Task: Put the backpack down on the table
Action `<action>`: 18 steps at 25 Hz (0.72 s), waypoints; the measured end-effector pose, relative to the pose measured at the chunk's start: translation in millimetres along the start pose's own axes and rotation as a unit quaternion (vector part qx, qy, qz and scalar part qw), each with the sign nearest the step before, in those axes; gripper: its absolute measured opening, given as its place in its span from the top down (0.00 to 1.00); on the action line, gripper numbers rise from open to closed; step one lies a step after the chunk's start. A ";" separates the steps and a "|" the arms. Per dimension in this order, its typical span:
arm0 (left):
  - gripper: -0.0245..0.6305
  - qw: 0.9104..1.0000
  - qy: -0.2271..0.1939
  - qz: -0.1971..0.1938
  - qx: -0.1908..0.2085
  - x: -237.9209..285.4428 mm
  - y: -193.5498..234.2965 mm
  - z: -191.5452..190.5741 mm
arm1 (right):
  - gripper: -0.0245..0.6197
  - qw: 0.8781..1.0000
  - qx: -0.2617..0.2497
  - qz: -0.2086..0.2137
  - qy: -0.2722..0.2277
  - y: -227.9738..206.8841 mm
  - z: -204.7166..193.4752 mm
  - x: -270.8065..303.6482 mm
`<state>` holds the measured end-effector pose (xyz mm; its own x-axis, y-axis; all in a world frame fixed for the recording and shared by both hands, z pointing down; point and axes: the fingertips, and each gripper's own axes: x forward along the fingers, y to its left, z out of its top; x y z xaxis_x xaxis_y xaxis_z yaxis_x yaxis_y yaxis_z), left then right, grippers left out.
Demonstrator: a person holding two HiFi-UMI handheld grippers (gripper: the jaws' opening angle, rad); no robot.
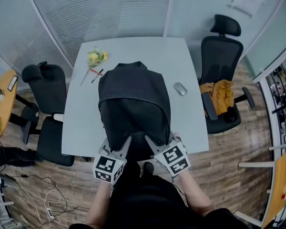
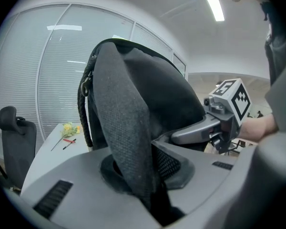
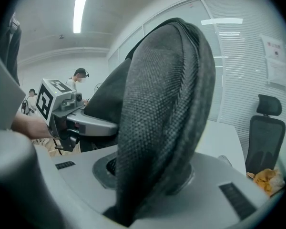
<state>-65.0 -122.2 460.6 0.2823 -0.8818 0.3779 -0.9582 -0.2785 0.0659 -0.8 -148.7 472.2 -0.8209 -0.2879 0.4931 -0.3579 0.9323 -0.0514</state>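
Glass walls ring a grey table [image 1: 186, 70] with black chairs [image 1: 45, 94] at either side. You hold a black backpack [image 1: 133, 99] upright over the table's middle and near edge, your left gripper [image 1: 125, 143] clamped on one shoulder strap [image 2: 126, 128] and your right gripper [image 1: 155, 144] clamped on the other strap [image 3: 157, 128]. A yellow flower [image 1: 95, 58] lies by the far left corner, a mouse [image 1: 180, 88] near the right edge.

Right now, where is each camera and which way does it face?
Head view: on the person's head, facing steeply down at the backpack over the table; forearms, left gripper, right gripper show.
Left gripper view: on the left gripper, facing along its fingers, which pinch backpack fabric.
Right gripper view: on the right gripper, likewise, fingers pinching backpack fabric.
Shared: each gripper view shows the other gripper; all show the backpack.
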 end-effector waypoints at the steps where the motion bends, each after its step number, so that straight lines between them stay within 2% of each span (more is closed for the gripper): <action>1: 0.87 1.000 0.000 -0.005 0.001 4.0 4.9 1.6 | 0.80 1.000 0.002 -0.005 0.002 -3.2 2.2 4.0; 18: 0.87 0.997 -0.037 -0.070 0.019 42.6 96.0 40.4 | 0.80 0.997 0.000 -0.076 0.004 -38.8 64.0 72.1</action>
<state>-143.1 -201.9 445.8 0.4167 -0.8585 0.2987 -0.9073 -0.4133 0.0779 -74.5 -219.6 454.1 -0.7544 -0.4235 0.5015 -0.4772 0.8785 0.0238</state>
